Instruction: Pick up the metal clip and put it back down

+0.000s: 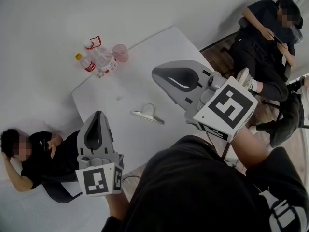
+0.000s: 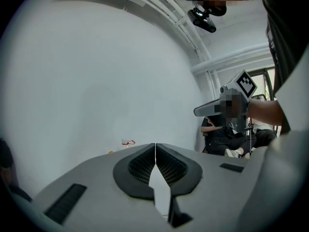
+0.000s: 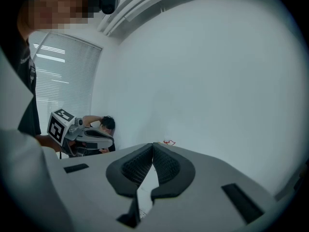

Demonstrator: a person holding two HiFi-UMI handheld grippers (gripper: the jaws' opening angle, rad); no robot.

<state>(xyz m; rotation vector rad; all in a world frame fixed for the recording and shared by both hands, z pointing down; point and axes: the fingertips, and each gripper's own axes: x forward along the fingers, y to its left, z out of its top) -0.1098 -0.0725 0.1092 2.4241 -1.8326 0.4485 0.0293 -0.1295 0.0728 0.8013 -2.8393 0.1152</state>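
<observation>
The metal clip [image 1: 148, 113] lies flat on the white table [image 1: 159, 52], near its middle, with nothing touching it. My left gripper [image 1: 96, 117] hangs over the table's near left edge, left of the clip and apart from it; its jaws meet tip to tip and hold nothing [image 2: 155, 145]. My right gripper [image 1: 159, 74] is raised over the table to the right of the clip, also shut and empty [image 3: 153, 144]. Neither gripper view shows the clip; both look past the jaws at a bare white wall.
Two plastic bottles [image 1: 96, 59] and a pink cup [image 1: 120, 52] stand at the table's far left corner. One person [image 1: 34, 158] sits on the floor at the left, another [image 1: 270, 37] on a chair at the right. A table leg [image 1: 227, 146] is under my right gripper.
</observation>
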